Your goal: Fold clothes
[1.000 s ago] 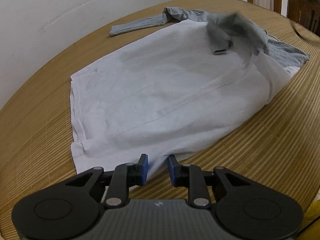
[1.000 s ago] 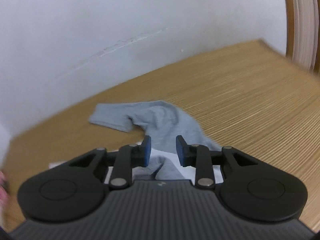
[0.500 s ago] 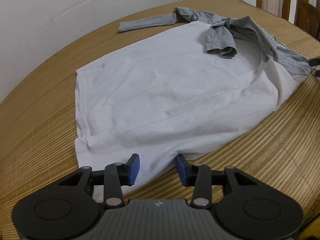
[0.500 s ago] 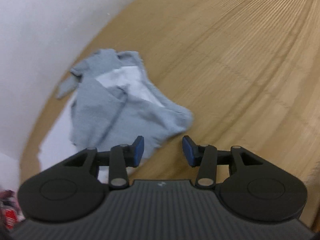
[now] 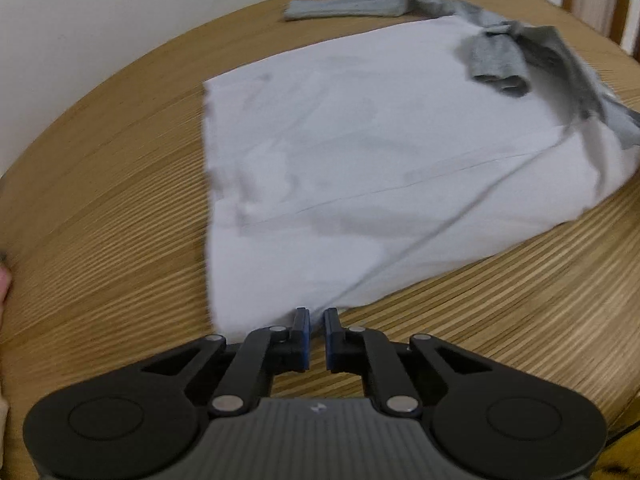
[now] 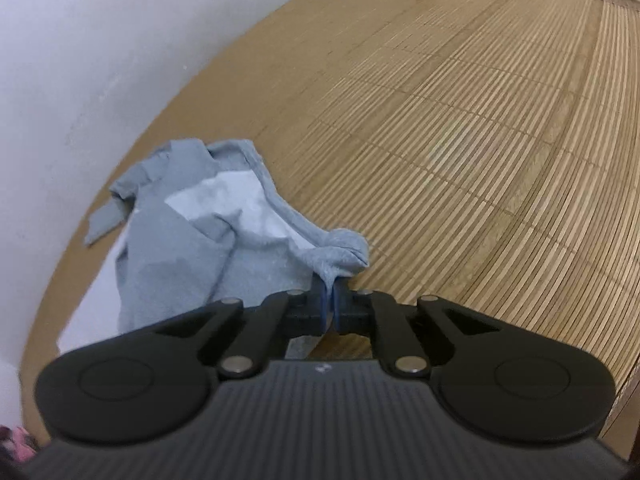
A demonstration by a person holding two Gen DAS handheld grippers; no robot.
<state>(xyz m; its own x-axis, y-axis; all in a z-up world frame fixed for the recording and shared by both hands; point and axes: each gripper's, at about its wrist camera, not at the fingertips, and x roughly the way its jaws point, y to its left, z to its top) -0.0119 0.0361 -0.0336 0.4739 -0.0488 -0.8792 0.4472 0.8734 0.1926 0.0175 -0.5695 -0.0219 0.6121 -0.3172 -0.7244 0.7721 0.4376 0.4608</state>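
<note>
We have the shirt [image 5: 360, 168] spread on the bamboo mat [image 6: 480, 120], white body near, grey sleeves and collar at the far end. Our left gripper [image 5: 316, 338] is narrowed almost shut at the near hem corner; whether it has cloth we cannot tell. Our right gripper [image 6: 329, 308] is pinched on a grey fold by the shoulder. The cloth looks light, soft and limp, so we judge corners and seams the best hold.
</note>
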